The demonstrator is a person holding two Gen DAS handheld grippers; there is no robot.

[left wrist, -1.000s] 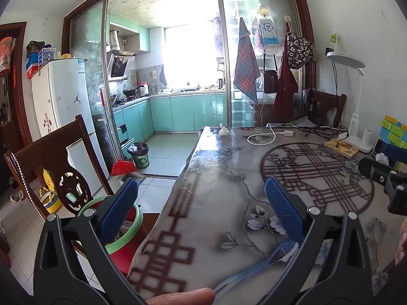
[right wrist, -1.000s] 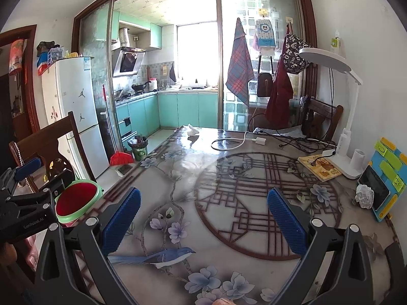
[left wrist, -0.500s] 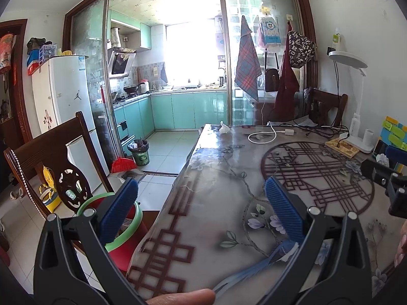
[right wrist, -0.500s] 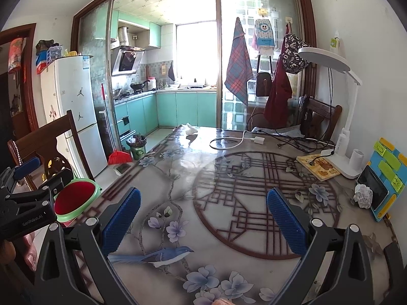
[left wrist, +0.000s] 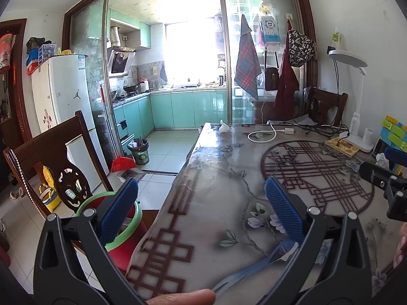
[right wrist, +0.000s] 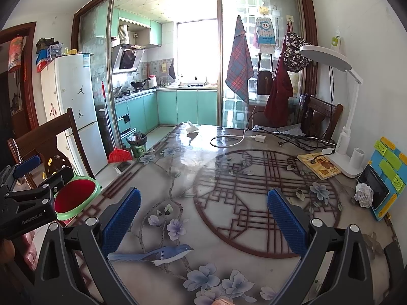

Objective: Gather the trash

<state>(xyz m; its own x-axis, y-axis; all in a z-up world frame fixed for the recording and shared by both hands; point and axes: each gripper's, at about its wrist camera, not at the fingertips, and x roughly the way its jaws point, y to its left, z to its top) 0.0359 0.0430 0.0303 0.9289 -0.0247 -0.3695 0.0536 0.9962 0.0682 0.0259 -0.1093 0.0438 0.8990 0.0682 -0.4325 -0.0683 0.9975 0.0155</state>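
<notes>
A crumpled paper ball (right wrist: 364, 194) lies at the right edge of the table (right wrist: 229, 172), touching or just beside the dark phone (right wrist: 377, 190) that leans on a blue and yellow stand (right wrist: 390, 167). A second scrap, a twisted white tissue (right wrist: 192, 126), sits at the far left corner of the table, well apart from the first. Off the table's left edge stands a red bin with a green rim (right wrist: 75, 193), and its inside looks bare as far as the right wrist view shows (the bottom is hidden).

The right gripper (right wrist: 203, 218) hangs above the near middle of the table, its blue pads spread wide with nothing between them. The left gripper (left wrist: 201, 206) hangs over the near left edge, half above the bin, spread just as wide and likewise empty.

With both scraps on the table and both tongs empty, the risks are plain. The paper ball sits so close to the phone that a pad closing from the right could nudge the phone off its stand. The paper is light and springy, so a shallow pinch may let it roll away. Near the far tissue lies a looped white cable (right wrist: 236, 138), which a reaching finger might drag along. A release too near the bin's rim could drop the scrap to the floor.
</notes>
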